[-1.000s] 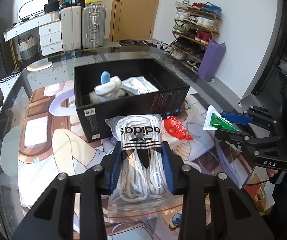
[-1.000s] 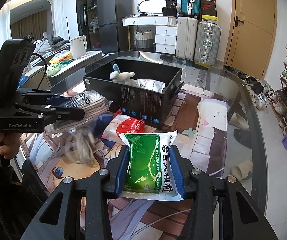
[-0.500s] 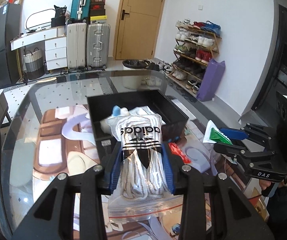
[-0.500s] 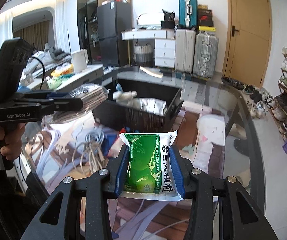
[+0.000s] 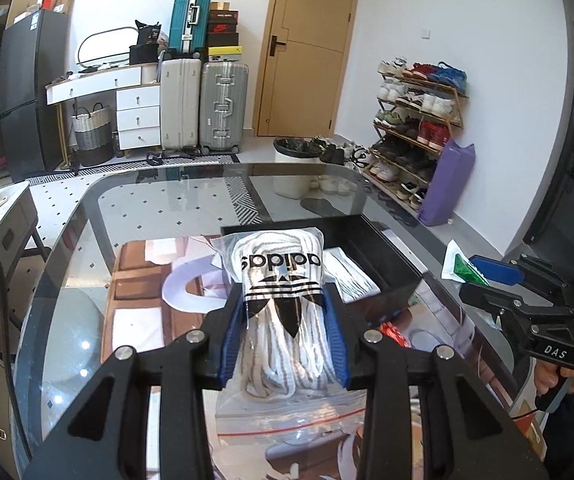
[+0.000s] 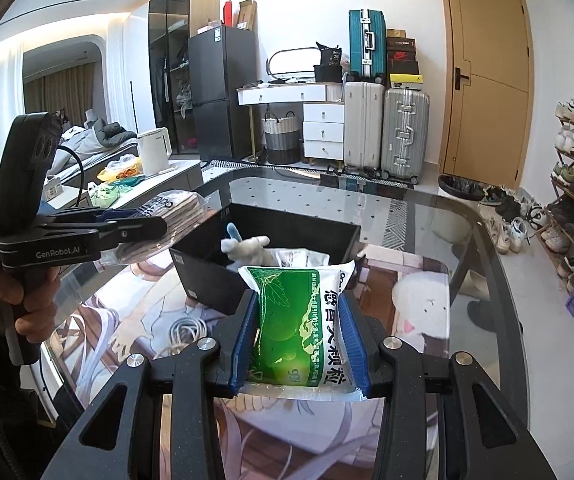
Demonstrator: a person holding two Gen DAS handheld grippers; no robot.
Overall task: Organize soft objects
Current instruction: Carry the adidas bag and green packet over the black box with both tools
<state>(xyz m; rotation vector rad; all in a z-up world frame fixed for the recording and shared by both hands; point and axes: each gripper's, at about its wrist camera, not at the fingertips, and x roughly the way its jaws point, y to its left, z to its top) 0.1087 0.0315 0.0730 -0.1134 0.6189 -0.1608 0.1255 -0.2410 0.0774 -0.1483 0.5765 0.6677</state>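
My left gripper (image 5: 285, 332) is shut on a clear Adidas bag of white laces (image 5: 283, 280) and holds it in the air just before the black box (image 5: 387, 248). It also shows in the right wrist view (image 6: 143, 226) with the bag (image 6: 175, 208) at the box's left edge. My right gripper (image 6: 299, 332) is shut on a green and white packet (image 6: 299, 312), held above the table in front of the box (image 6: 215, 280). A white plush toy (image 6: 247, 246) and a white packet (image 6: 303, 258) lie inside the box.
The glass table (image 5: 87, 240) carries a printed mat (image 6: 419, 292). A coil of white cable (image 6: 187, 328) and a red packet (image 5: 393, 332) lie on the mat near the box. Suitcases (image 5: 207, 108), a shoe rack (image 5: 419, 128) and a door stand behind.
Both grippers rose with their loads. The laces bag went from low in front of the box up to its rim. The green packet lifted and moved closer to the box.
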